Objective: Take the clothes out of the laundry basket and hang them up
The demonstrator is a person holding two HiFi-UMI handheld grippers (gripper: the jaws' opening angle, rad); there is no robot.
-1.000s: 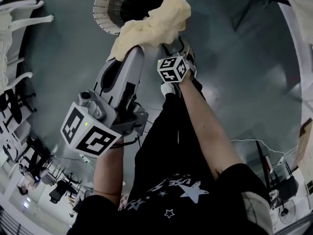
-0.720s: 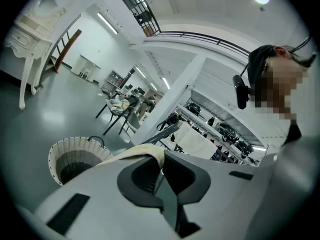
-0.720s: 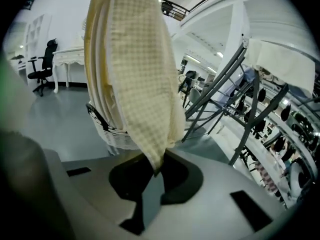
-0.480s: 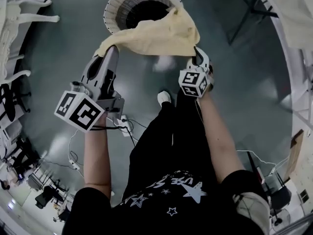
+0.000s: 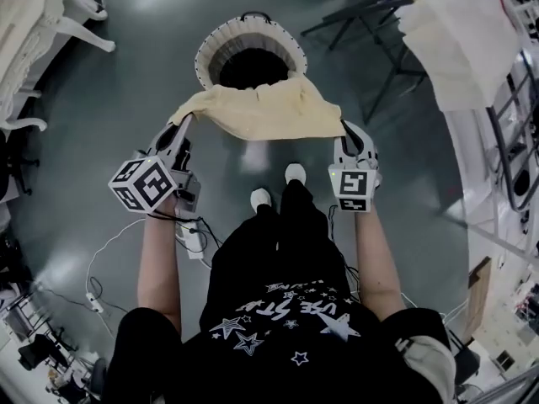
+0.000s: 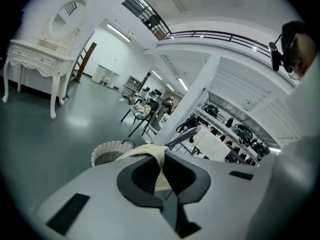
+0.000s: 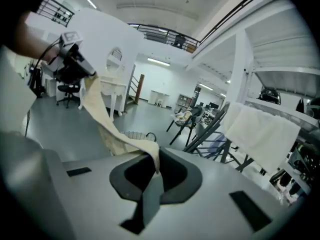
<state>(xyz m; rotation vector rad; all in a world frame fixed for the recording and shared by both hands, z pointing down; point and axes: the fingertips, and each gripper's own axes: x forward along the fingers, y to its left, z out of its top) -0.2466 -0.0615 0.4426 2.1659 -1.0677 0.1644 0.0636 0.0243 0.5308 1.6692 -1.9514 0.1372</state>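
A pale yellow cloth (image 5: 257, 112) hangs stretched between my two grippers, above the floor and just in front of the round white laundry basket (image 5: 205, 61). My left gripper (image 5: 185, 122) is shut on the cloth's left corner, and my right gripper (image 5: 345, 126) is shut on its right corner. In the left gripper view a fold of cloth (image 6: 152, 154) sits pinched at the jaws (image 6: 161, 156), with the basket (image 6: 111, 151) beyond. In the right gripper view the cloth (image 7: 107, 129) runs from the jaws (image 7: 156, 159) up to the other gripper (image 7: 72, 59).
A drying rack (image 5: 396, 23) with a white cloth (image 5: 459, 45) over it stands at the right. White furniture (image 5: 34, 23) lines the left. Cables (image 5: 109, 251) and a power strip lie on the floor by the person's feet (image 5: 295, 173).
The cloth came up out of the basket. The right gripper closed on its other corner. Both grippers rose and moved apart, so the bunched cloth is now spread flat between them.
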